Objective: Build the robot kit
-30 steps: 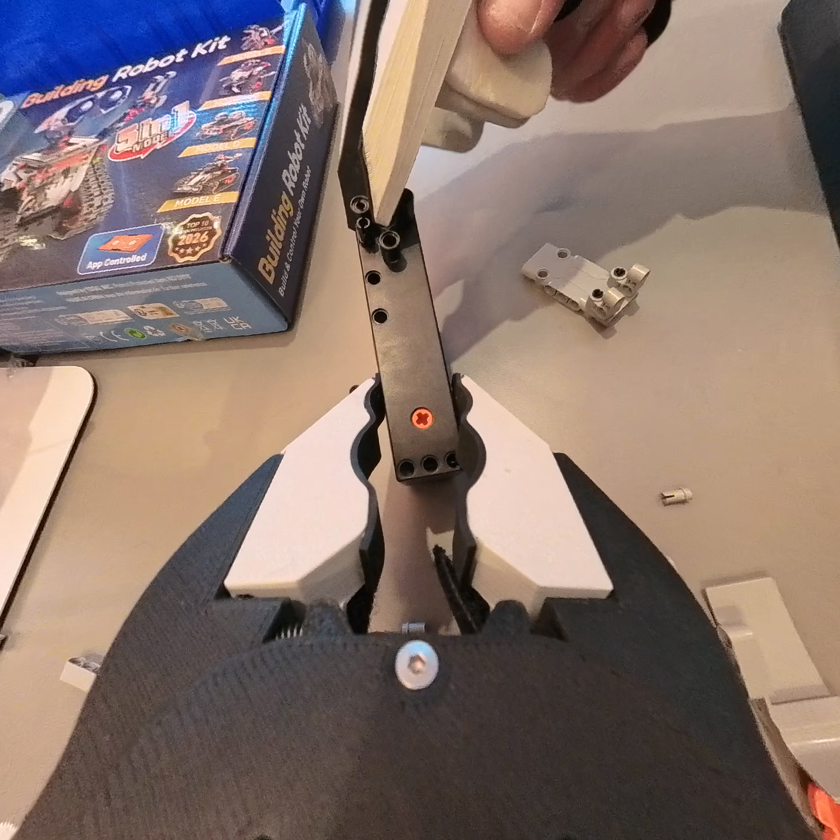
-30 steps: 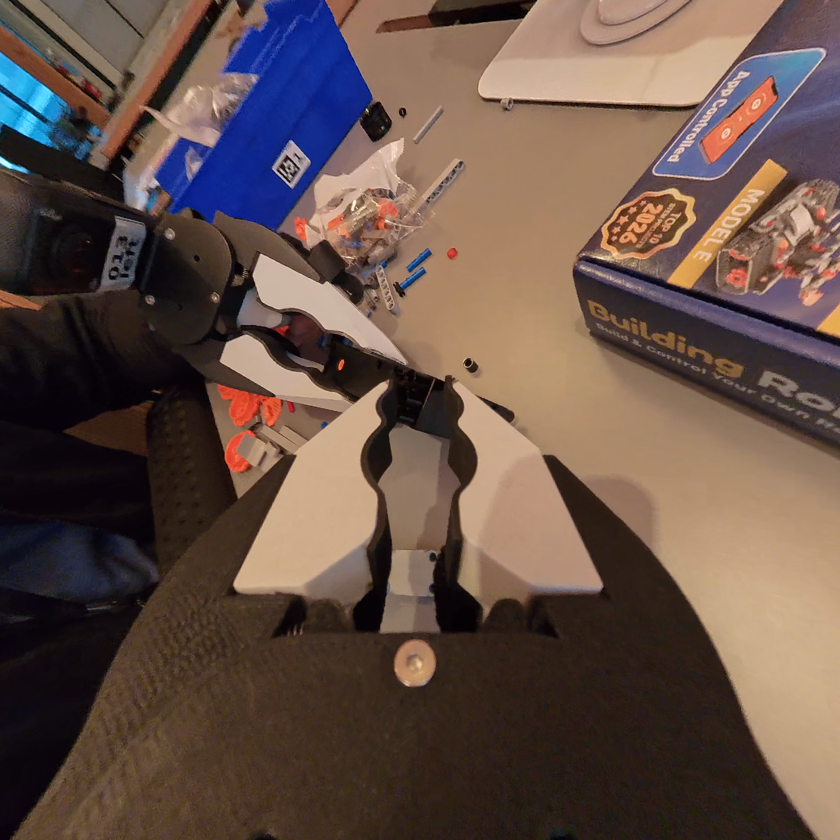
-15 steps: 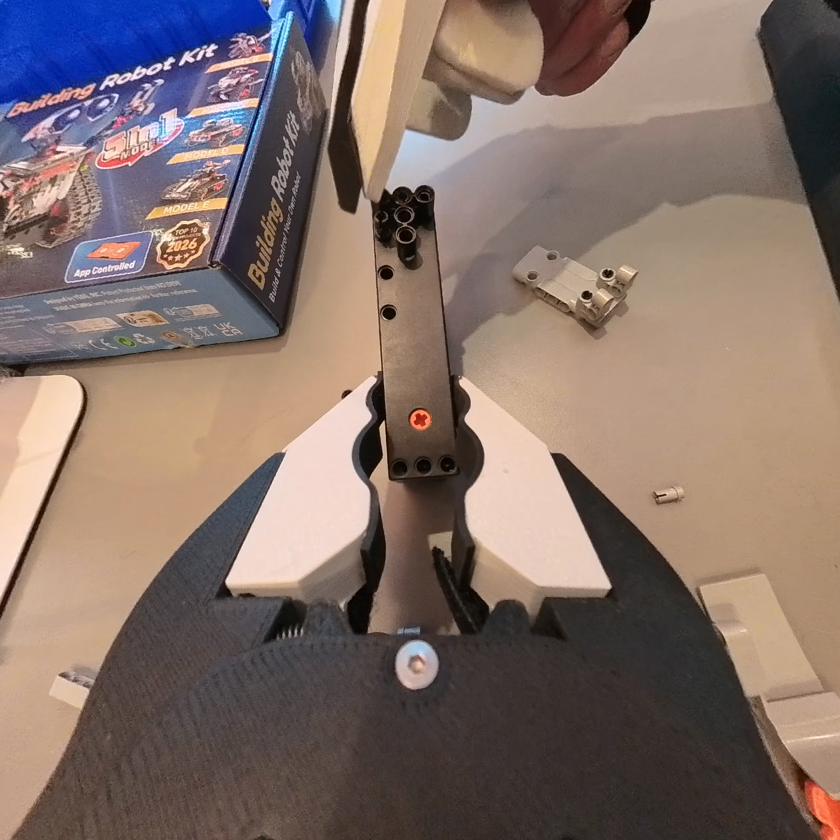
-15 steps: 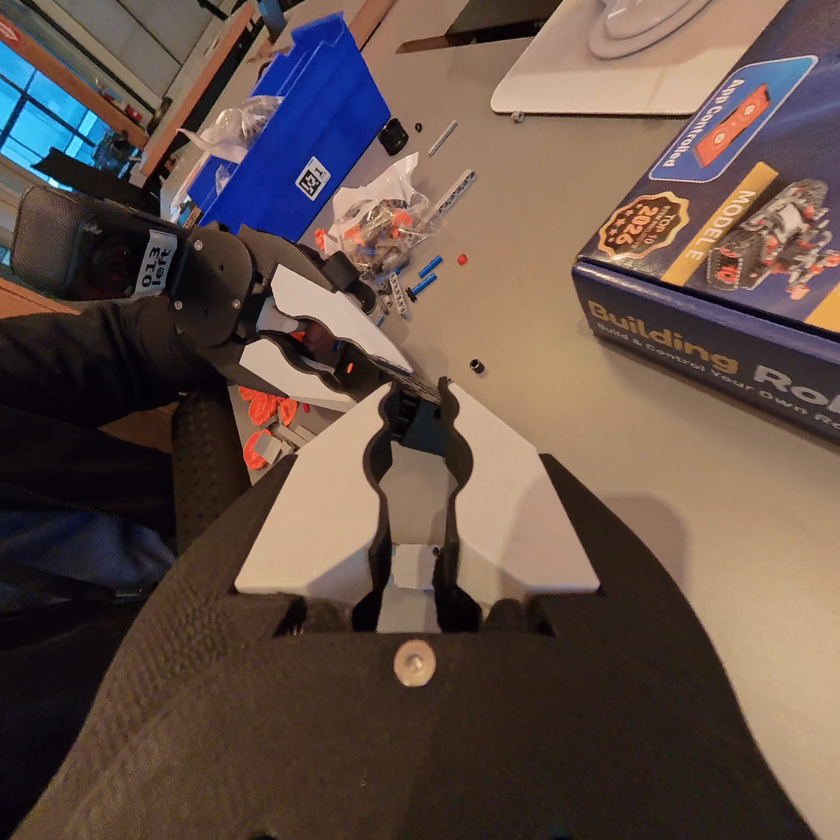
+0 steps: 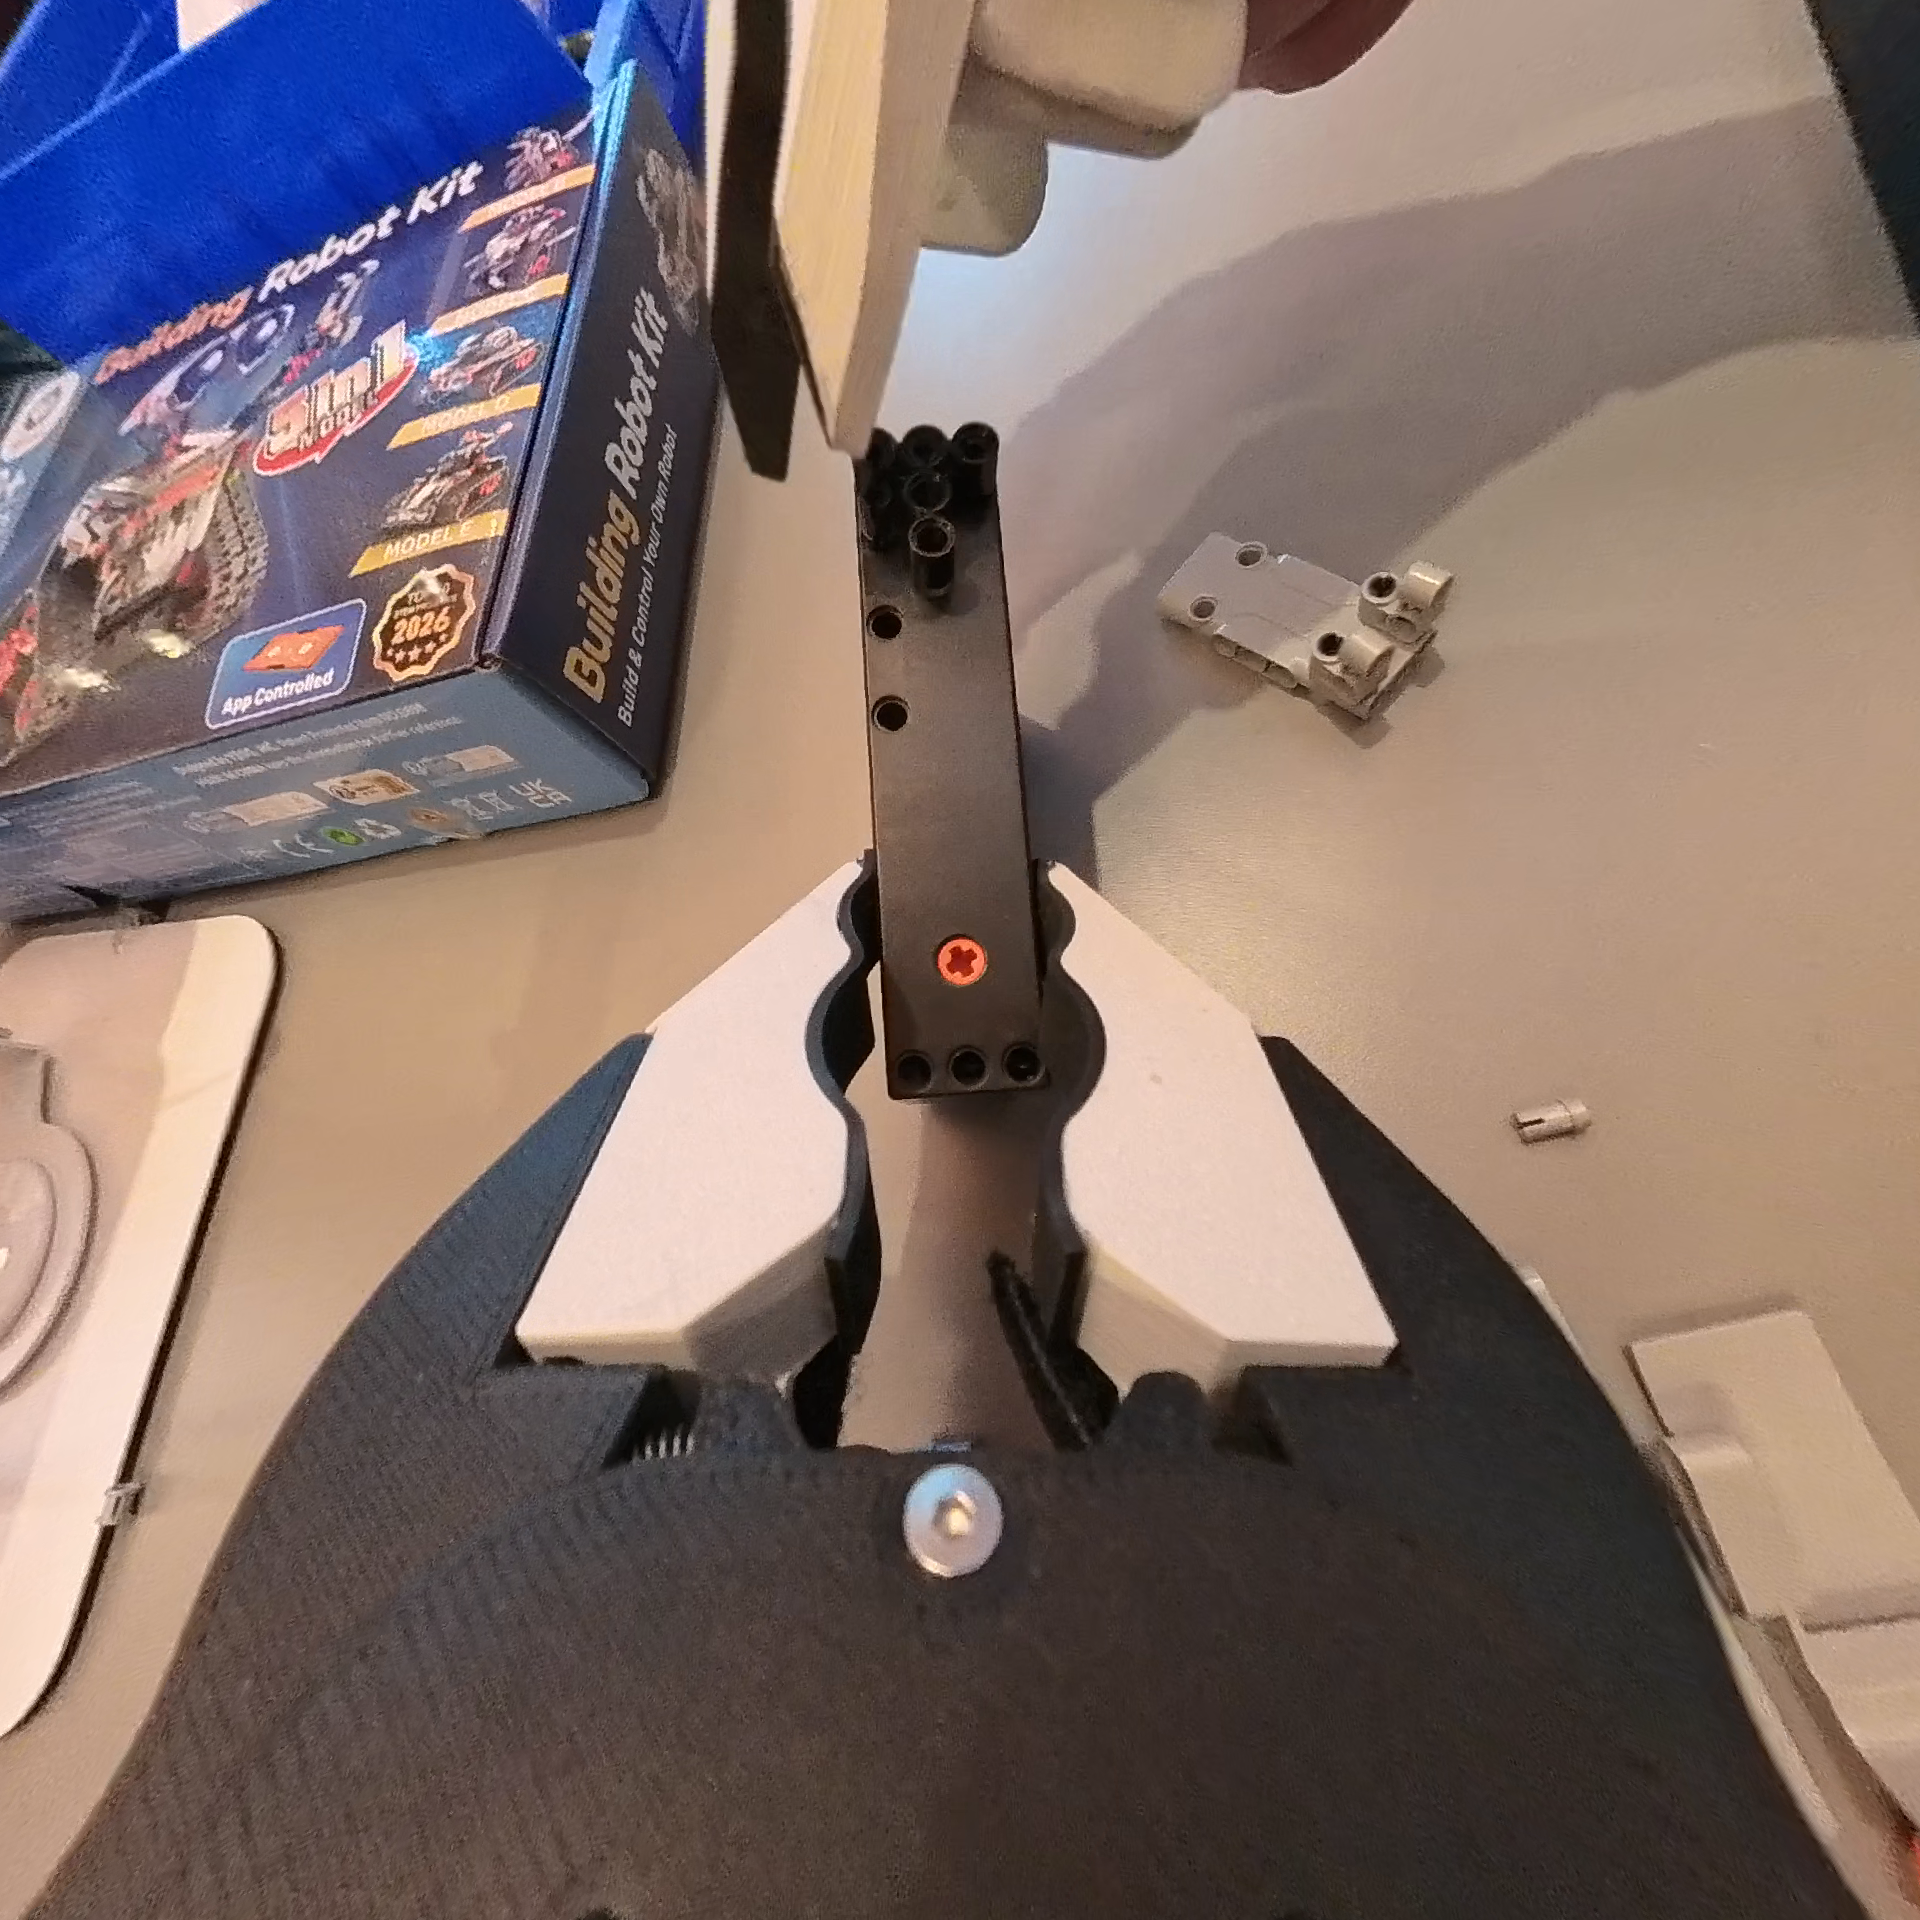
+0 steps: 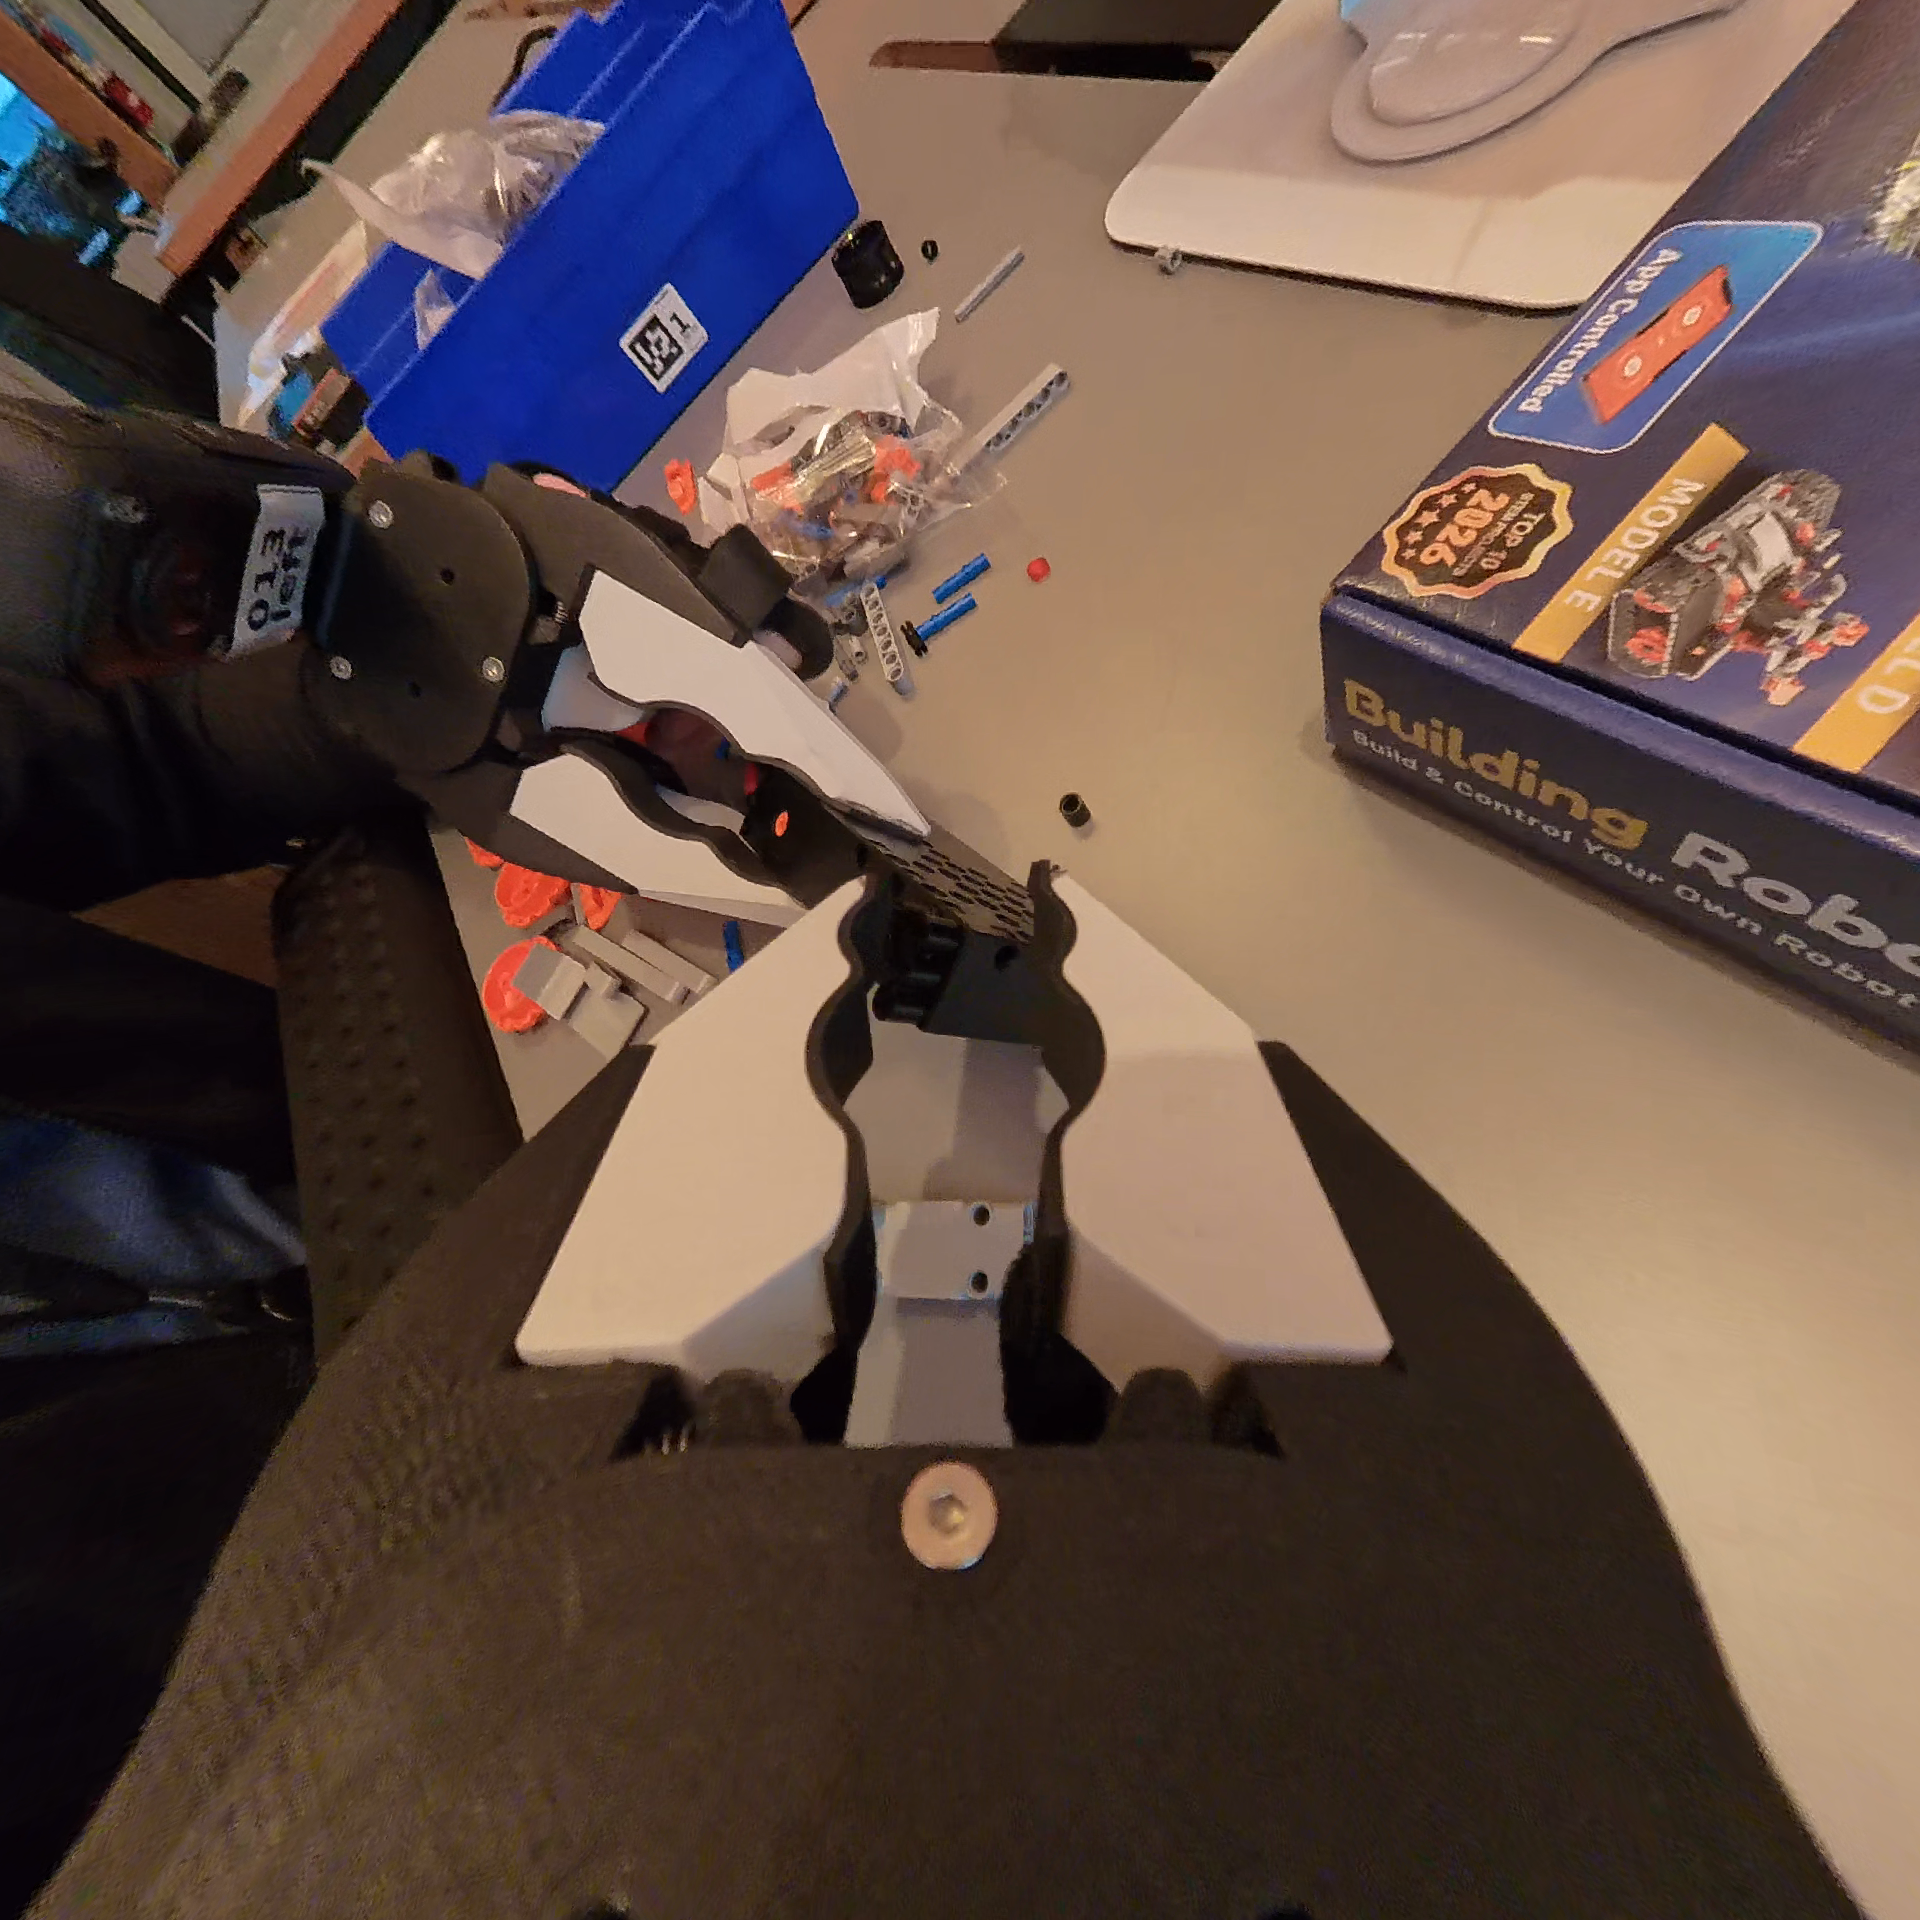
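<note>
Grip check first: our left gripper (image 5: 951, 914) is clamped on the near end of a long black block (image 5: 940, 748), held up above the grey table (image 5: 1507, 935). Our right gripper (image 6: 956, 883) has its fingers apart around the block's far, pin-studded end; contact we cannot tell. Beside us, toward the table's edge, sits the printed kit box (image 5: 343, 540), and a small grey connector piece (image 5: 1304, 639) lies apart.

Grey table (image 6: 1247, 644) with kit box (image 6: 1662, 665), blue bin (image 6: 623, 260), loose parts (image 6: 862, 468).
</note>
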Demonstrator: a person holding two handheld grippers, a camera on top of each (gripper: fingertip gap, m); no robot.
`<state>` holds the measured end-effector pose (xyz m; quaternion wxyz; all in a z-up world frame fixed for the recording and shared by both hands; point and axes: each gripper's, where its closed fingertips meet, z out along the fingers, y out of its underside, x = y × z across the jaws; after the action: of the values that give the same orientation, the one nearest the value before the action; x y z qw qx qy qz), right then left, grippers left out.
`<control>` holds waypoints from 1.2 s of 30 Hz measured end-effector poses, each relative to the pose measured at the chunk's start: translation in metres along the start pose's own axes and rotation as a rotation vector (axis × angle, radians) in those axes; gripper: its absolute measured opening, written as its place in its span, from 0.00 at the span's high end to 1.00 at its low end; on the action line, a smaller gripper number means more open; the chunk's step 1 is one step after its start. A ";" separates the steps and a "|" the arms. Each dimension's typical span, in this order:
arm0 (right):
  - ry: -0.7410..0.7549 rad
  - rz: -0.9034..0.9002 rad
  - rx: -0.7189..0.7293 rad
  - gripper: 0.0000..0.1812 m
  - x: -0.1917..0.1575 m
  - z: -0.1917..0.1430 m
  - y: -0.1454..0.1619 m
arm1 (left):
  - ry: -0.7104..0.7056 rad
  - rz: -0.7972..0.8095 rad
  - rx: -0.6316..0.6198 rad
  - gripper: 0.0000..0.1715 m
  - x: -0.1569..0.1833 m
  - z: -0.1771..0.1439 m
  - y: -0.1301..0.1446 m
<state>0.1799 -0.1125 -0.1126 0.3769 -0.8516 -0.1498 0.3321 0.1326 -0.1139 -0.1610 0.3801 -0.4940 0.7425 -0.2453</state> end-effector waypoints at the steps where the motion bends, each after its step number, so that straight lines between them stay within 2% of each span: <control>1: -0.003 -0.007 0.002 0.87 -0.001 0.001 0.002 | -0.005 0.011 0.000 0.85 0.000 0.000 0.000; 4: -0.034 -0.004 0.009 0.90 -0.003 0.005 0.006 | -0.019 0.041 -0.004 0.85 0.001 0.001 -0.001; 9: -0.105 -0.058 0.006 0.90 -0.007 0.014 0.009 | -0.054 0.104 -0.015 0.85 0.004 0.004 -0.002; 21: -0.153 -0.133 0.174 0.90 -0.009 0.001 0.000 | -0.059 0.144 -0.035 0.85 0.006 0.004 -0.001; 30: -0.159 -0.245 0.140 0.84 -0.020 0.003 0.012 | -0.041 0.145 -0.062 0.85 0.005 0.002 0.001; 36: -0.146 -0.313 0.041 0.81 -0.024 0.020 0.028 | -0.034 0.137 -0.072 0.85 0.005 0.001 0.002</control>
<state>0.1486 -0.1320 -0.1323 0.4295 -0.7836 -0.3007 0.3332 0.1311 -0.1179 -0.1649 0.3904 -0.4594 0.7765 -0.1832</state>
